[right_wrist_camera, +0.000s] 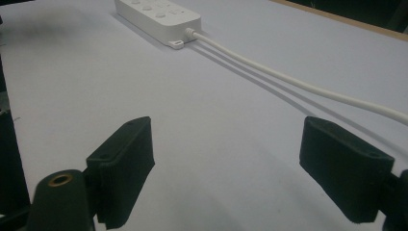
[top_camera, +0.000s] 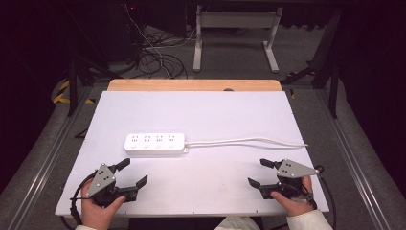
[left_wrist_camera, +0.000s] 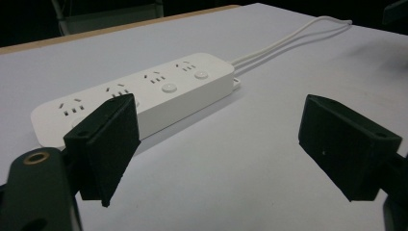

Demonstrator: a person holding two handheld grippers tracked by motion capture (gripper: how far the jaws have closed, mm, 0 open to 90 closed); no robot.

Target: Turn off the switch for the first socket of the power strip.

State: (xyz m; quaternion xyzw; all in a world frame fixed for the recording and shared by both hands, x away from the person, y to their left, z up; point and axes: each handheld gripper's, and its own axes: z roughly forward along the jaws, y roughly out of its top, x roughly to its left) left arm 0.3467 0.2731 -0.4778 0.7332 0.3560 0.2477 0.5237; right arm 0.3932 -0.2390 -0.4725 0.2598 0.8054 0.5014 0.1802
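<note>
A white power strip point(top_camera: 155, 143) with several sockets lies flat near the middle of the white table top point(top_camera: 201, 115); its white cable point(top_camera: 249, 141) runs off to the right edge. My left gripper point(top_camera: 133, 173) rests at the front left, jaws wide open and empty, pointing toward the strip. In the left gripper view the strip point(left_wrist_camera: 139, 94) lies just beyond the gripper point(left_wrist_camera: 226, 144). My right gripper point(top_camera: 261, 172) rests at the front right, open and empty. In the right gripper view the strip's cable end point(right_wrist_camera: 161, 17) is far off and the cable point(right_wrist_camera: 298, 84) crosses ahead of the gripper point(right_wrist_camera: 240, 168).
The white board lies on a wooden table whose far edge point(top_camera: 191, 85) shows behind it. Beyond it stand a white table frame point(top_camera: 234, 33) and tangled cables point(top_camera: 153, 52) on the floor. Metal rails point(top_camera: 352, 158) run along both sides.
</note>
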